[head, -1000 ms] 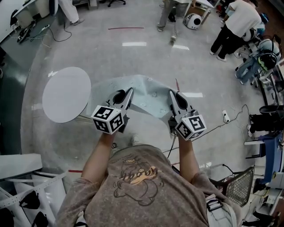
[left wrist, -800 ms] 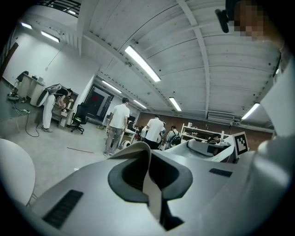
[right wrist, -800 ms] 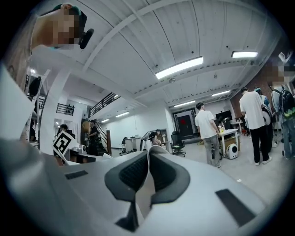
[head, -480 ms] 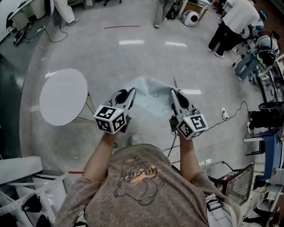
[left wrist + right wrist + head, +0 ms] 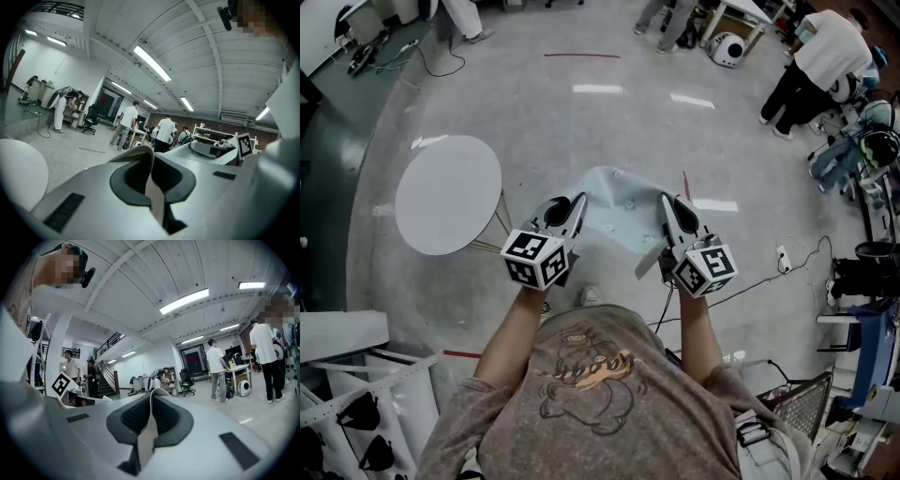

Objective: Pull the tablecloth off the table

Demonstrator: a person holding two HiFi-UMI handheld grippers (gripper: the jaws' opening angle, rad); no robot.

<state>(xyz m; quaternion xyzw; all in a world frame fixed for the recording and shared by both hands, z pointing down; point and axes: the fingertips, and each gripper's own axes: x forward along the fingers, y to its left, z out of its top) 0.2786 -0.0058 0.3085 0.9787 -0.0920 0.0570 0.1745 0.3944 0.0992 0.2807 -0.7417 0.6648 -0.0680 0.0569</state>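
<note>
The pale blue-green tablecloth [image 5: 617, 199] hangs bunched between my two grippers, held up in front of the person and apart from the round white table [image 5: 448, 192] at the left. My left gripper [image 5: 578, 200] is shut on the cloth's left edge. My right gripper [image 5: 666, 201] is shut on its right edge. In the left gripper view a thin fold of cloth [image 5: 154, 197] is pinched between the closed jaws of the left gripper [image 5: 151, 155]. The right gripper view shows the same: a strip of cloth [image 5: 146, 441] clamped in the right gripper [image 5: 152, 397].
The table's thin legs [image 5: 501, 214] stand on the grey floor. Cables [image 5: 750, 277] trail across the floor at the right. People [image 5: 814, 56] work at benches at the far right. White frames [image 5: 366, 375] and a wire basket [image 5: 802, 398] flank the person.
The cloth spread wide beside the table a second ago; now it is gathered into a narrower bundle clear of the table. Both grippers stayed shut on it and shifted slightly right.
</note>
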